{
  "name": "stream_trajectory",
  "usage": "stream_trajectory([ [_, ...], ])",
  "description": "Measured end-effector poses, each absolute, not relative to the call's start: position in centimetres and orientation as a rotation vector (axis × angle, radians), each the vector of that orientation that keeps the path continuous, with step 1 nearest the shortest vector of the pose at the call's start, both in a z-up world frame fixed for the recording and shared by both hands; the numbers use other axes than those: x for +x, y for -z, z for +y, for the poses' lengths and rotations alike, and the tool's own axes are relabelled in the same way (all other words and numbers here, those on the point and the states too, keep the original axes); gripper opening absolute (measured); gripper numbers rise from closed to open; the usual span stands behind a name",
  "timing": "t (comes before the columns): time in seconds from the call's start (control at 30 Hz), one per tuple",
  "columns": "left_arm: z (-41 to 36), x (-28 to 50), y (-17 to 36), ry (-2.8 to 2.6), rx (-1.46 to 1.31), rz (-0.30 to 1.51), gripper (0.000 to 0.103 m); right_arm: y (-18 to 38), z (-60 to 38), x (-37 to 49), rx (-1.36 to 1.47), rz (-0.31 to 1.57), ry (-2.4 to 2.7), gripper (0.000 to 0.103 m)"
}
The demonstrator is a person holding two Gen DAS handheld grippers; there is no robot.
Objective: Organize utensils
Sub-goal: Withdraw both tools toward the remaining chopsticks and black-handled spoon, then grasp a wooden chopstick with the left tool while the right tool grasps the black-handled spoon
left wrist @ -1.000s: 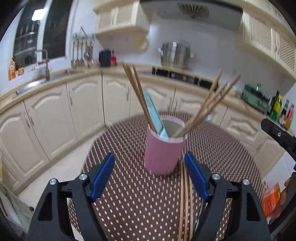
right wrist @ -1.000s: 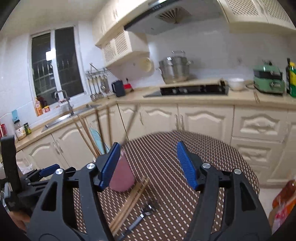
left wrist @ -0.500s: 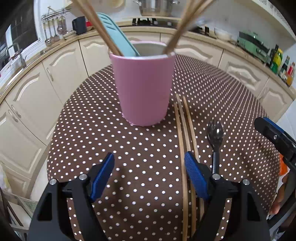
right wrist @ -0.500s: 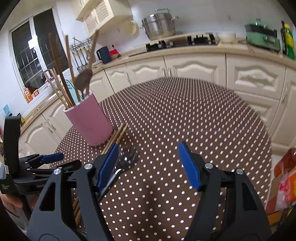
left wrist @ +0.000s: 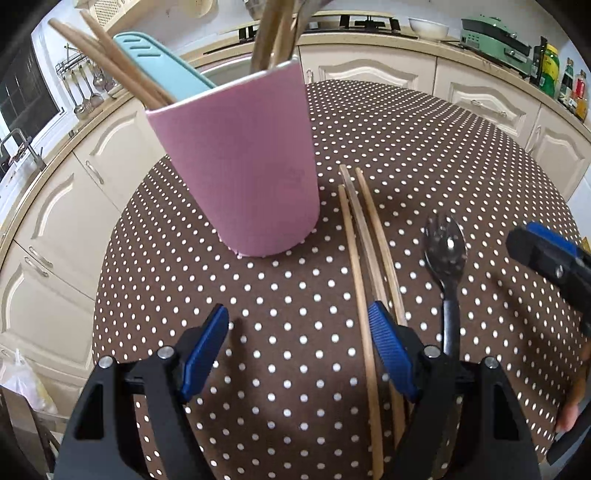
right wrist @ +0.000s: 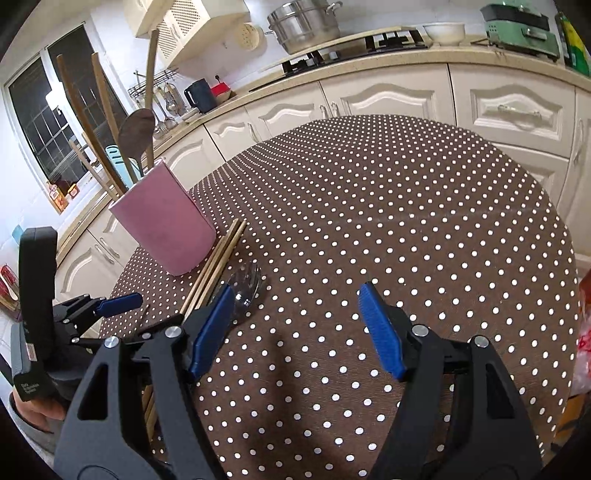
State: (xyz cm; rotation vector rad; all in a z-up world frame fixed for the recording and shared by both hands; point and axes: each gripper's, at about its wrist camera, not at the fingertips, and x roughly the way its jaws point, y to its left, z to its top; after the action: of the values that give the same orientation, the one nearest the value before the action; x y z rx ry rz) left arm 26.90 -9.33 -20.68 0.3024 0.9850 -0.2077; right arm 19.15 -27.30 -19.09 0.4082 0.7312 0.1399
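Around you, cream cabinets (right wrist: pixel 388 99) curve beneath a counter (right wrist: pixel 332 48), a steel pot (right wrist: pixel 304 22) on the hob (window (right wrist: pixel 44 122) dark at left).

On the table (left wrist: pixel 461 155), the cup (left wrist: pixel 240 173) stands ahead of the left gripper (left wrist: pixel 299 343), beyond its left finger, with several utensils (left wrist: pixel 122 74) upright in it. Loose chopsticks (left wrist: pixel 364 236) lie just right of the cup, running back under the left gripper's right finger. The spoon (left wrist: pixel 445 251) lies right of the chopsticks, outside both fingers. In the right wrist view, the spoon sits just ahead of the right gripper's (right wrist: pixel 295 328) left finger, with bare table between the fingers.
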Motion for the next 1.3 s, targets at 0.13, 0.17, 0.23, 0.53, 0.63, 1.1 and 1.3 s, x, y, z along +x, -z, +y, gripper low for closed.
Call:
stream_trajectory([
  [0.13,-10.5,28.4,20.5,0.184,0.319,1.003,0.076,19.6,-27.5,19.5,0.438,0.751,-0.148,0.069],
  [0.17,-10.7,28.7,20.4,0.185,0.319,1.002,0.076,19.7,-27.6,19.5,0.445,0.75,-0.15,0.069],
  [0.23,-10.9,29.0,20.5,0.21,0.28,1.015,0.061,19.8,-27.8,19.5,0.457,0.747,-0.155,0.069],
  [0.53,-11.0,29.2,20.2,0.292,0.202,1.088,0.005,19.8,-28.0,19.3,0.456,0.75,-0.154,0.069],
  [0.63,-10.0,28.3,20.2,0.301,0.149,1.09,0.005,19.7,-27.6,19.4,0.442,0.757,-0.147,0.069],
  [1.1,-3.1,22.5,18.1,0.216,-0.023,0.968,0.005,18.8,-20.3,20.2,0.164,0.902,-0.14,0.07],
  [1.3,-1.4,22.4,17.9,0.187,-0.047,0.958,0.005,18.9,-18.0,22.4,0.088,0.97,-0.121,0.07],
])
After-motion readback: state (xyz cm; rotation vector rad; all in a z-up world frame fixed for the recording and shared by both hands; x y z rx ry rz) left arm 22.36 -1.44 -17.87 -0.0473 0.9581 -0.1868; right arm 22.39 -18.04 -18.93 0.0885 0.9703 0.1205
